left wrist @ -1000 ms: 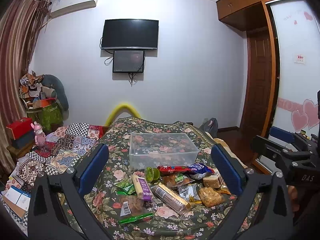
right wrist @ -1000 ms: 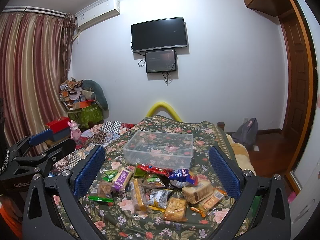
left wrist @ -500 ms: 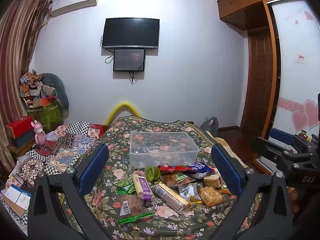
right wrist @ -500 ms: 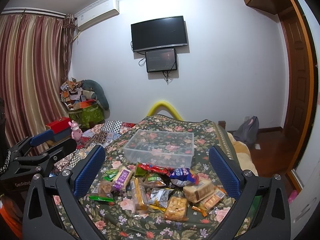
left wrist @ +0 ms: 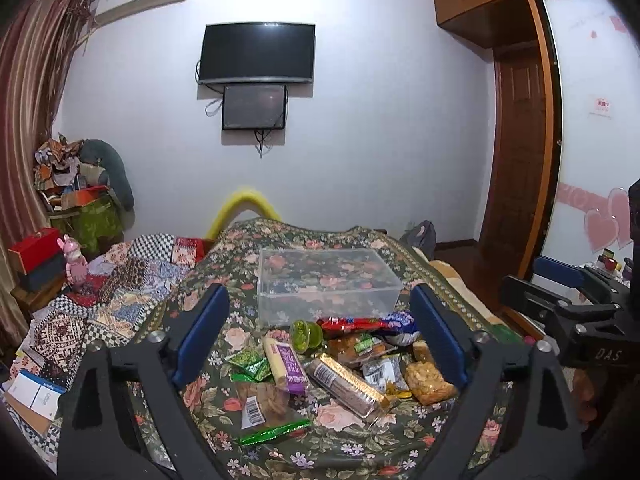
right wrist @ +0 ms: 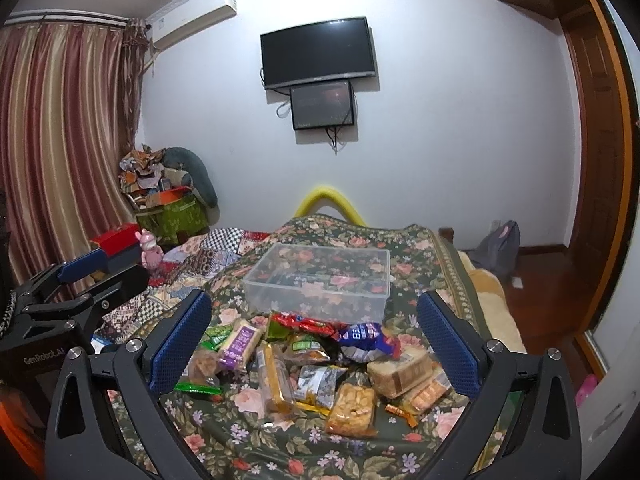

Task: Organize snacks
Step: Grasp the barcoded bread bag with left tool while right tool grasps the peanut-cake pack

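Note:
A pile of wrapped snacks [left wrist: 340, 364] lies on a floral cloth [left wrist: 344, 440], in front of a clear plastic box [left wrist: 326, 284] that stands empty. The pile also shows in the right wrist view [right wrist: 312, 364], with the box [right wrist: 320, 280] behind it. My left gripper [left wrist: 320, 336] is open and empty, held above and short of the pile. My right gripper [right wrist: 314, 344] is open and empty too, to the right of the left one. Each gripper shows at the edge of the other's view.
A patchwork quilt [left wrist: 120, 280] with a pink toy [left wrist: 74, 258] and red box [left wrist: 34, 246] lies left. A yellow arch [left wrist: 244, 208] stands behind the cloth. A bag [right wrist: 498, 248] sits on the floor right, near a wooden door [left wrist: 516, 184].
Both views have shifted very slightly; the grippers stay open and nothing on the cloth has moved.

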Demonstrator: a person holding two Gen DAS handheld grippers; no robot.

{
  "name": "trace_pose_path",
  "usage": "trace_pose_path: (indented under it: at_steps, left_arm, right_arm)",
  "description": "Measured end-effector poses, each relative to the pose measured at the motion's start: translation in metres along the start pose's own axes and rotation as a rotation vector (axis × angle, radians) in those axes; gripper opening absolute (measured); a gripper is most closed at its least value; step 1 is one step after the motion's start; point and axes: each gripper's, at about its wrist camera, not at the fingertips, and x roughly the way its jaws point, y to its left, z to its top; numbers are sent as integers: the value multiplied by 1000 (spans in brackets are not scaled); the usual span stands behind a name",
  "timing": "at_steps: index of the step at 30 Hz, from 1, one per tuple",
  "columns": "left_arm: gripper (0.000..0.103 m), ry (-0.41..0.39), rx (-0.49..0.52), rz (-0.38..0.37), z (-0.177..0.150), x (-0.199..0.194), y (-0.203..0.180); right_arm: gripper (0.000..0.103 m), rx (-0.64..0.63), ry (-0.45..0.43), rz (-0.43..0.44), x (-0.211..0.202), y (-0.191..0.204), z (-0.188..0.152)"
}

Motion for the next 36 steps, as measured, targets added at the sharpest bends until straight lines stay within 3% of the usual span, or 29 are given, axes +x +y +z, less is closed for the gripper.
trace_pose_path:
  at_steps: [5,15,21,28,36]
  left_arm:
    - [87,68,3,14,-12,20,11]
    - [81,291,-36,19,-56,75,48]
    - [78,405,-36,2,-84,102,53]
    - [78,487,-67,6,-105,133,61]
    - [73,555,-92,-9,-127,152,70]
  right_arm:
    - [91,1,83,-14,18,-12,-14]
    - [82,56,317,-33,66,-42,-54]
    - [79,69,400,-30,86,-47,-71]
    - [78,80,468,-9,105,-48,-83]
    - [61,93,562,16,128,-46,-98]
